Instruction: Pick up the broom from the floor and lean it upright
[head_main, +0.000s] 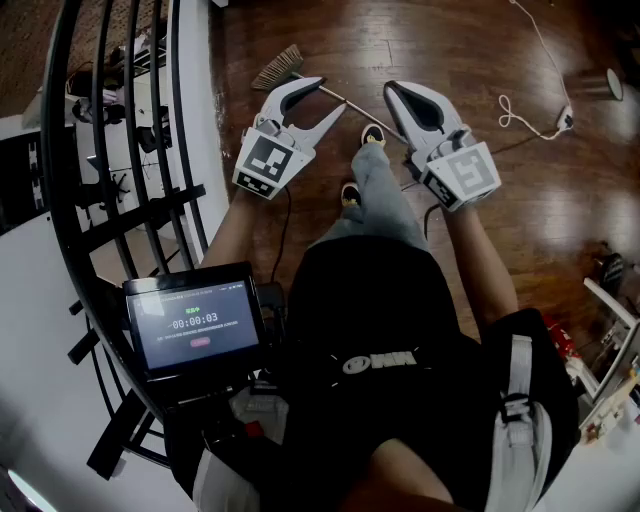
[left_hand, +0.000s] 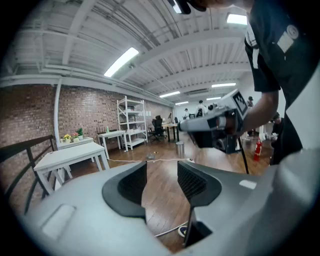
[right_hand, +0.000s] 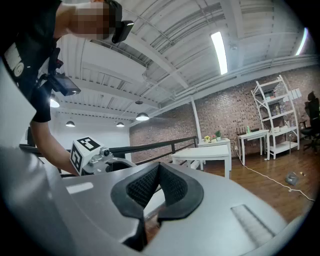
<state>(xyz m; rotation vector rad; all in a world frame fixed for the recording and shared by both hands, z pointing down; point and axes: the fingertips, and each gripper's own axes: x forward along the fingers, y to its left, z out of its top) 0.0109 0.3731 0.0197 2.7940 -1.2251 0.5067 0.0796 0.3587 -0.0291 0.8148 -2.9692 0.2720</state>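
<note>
The broom (head_main: 278, 68) lies flat on the wooden floor at the top of the head view, its brown bristles to the left and its thin handle (head_main: 352, 101) running down to the right. My left gripper (head_main: 330, 95) hovers over the handle just right of the bristles, open with nothing between its jaws. My right gripper (head_main: 392, 90) is shut and empty, held above the floor to the right of the handle. In the left gripper view the left gripper (left_hand: 161, 172) stands apart over bare floor. The right gripper (right_hand: 159, 167) has its pads together.
A black metal railing (head_main: 120, 150) curves along the left. A white cable (head_main: 522, 108) lies on the floor at the right. My shoes (head_main: 372, 134) stand just below the handle. A screen (head_main: 195, 320) is mounted at my chest. White tables (left_hand: 70, 155) and shelves (left_hand: 131, 122) stand further off.
</note>
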